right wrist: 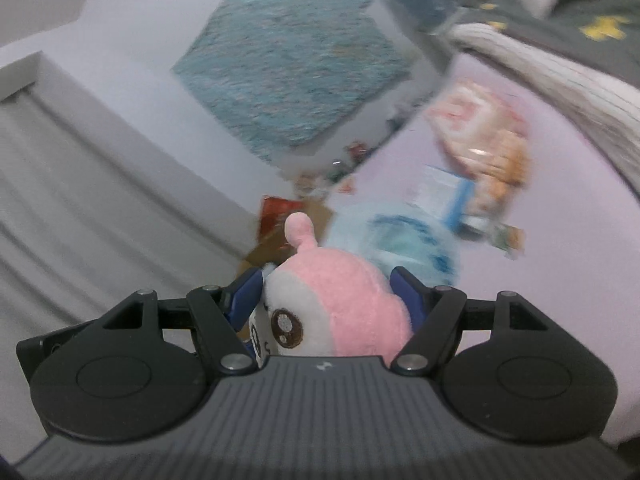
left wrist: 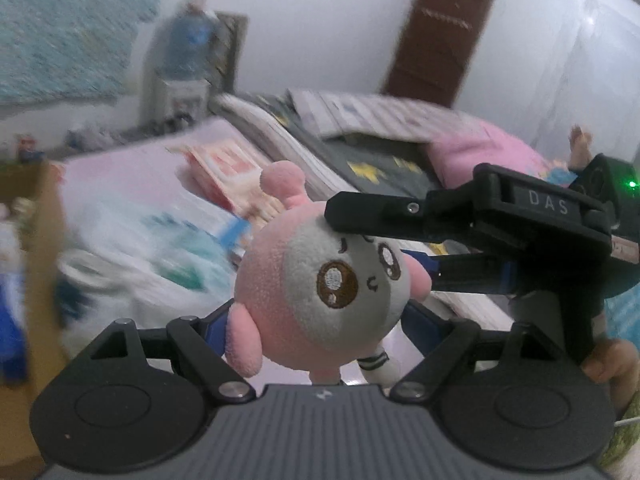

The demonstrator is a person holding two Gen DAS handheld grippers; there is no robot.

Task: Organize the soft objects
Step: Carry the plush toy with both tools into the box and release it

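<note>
Right gripper (right wrist: 326,300) jaws clamp the plush toy (left wrist: 328,280)'s head; left gripper (left wrist: 320,320) jaws flank its body, grip uncertain.

The plush toy (left wrist: 320,280) between the blue fingers (right wrist: 246,294) of the right gripper (right wrist: 328,300) was pink with a pale grey-white face, brown embroidered eyes and a navy-striped white leg. The left gripper (left wrist: 316,320) was black with blue pads. Ahead of it lay a pale lilac bed sheet (left wrist: 132,176), a dark grey blanket (left wrist: 372,160) with yellow stars and a pink pillow (left wrist: 488,152). Farther off hung a mottled teal cloth (right wrist: 296,60) and stood a brown door (left wrist: 440,32).
</note>
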